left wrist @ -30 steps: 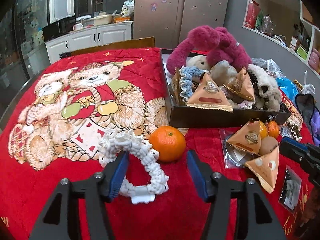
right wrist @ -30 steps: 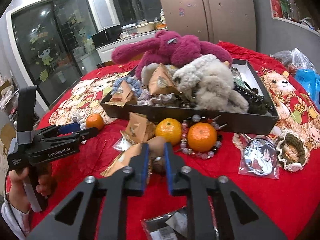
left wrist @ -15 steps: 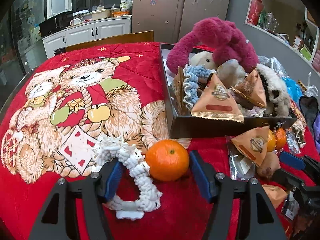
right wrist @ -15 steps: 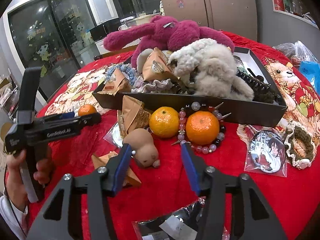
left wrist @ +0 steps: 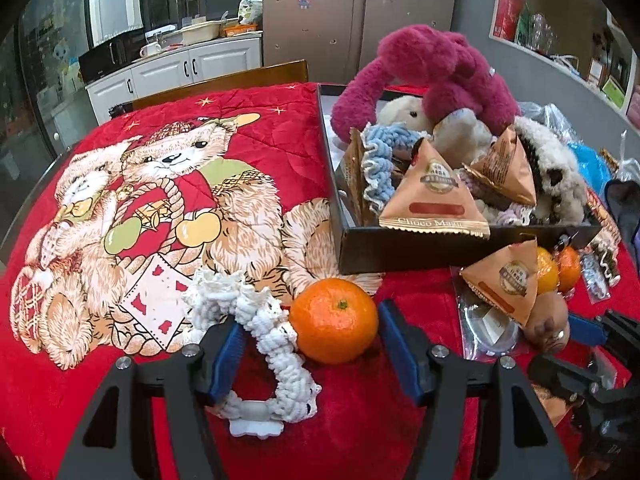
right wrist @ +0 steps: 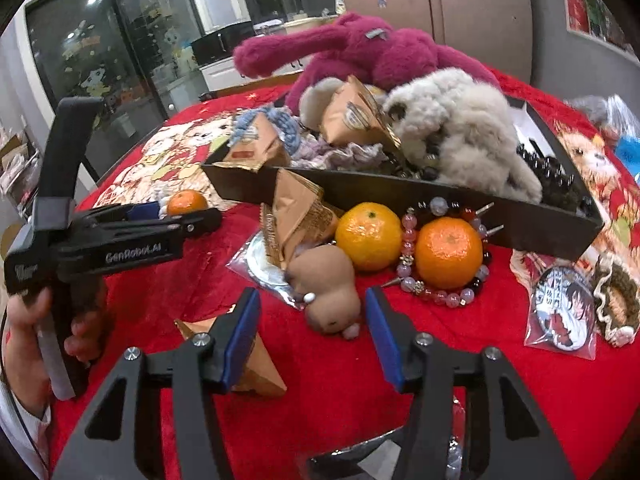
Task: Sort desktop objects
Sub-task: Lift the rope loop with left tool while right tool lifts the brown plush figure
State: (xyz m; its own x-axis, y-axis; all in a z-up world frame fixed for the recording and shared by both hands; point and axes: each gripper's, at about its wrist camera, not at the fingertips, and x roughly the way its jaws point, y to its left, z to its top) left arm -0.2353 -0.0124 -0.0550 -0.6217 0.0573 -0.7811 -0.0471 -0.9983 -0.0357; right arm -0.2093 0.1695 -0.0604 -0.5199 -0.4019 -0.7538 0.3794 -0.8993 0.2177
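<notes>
My left gripper (left wrist: 310, 350) is open, its jaws on either side of a mandarin orange (left wrist: 334, 320) and a white braided scrunchie (left wrist: 256, 320) on the red cloth. My right gripper (right wrist: 310, 330) is open around a small brown plush toy (right wrist: 326, 288), which lies in front of two oranges (right wrist: 368, 236) and a bead bracelet (right wrist: 440, 294). A black box (left wrist: 400, 250) behind holds a magenta plush (left wrist: 432, 72), grey plush toys and triangular snack packets (left wrist: 434, 200). The left gripper also shows in the right wrist view (right wrist: 120, 236).
Loose snack packets (right wrist: 296, 216) lie by the box, one (right wrist: 248, 360) under my right gripper's left finger. A bagged badge (right wrist: 564, 308) and a brown scrunchie (right wrist: 614, 304) lie at the right. A wooden chair back (left wrist: 224, 82) stands behind the table.
My right gripper has opened from shut and moved forward around the brown plush toy. My left gripper has moved forward so the orange and scrunchie sit between its jaws.
</notes>
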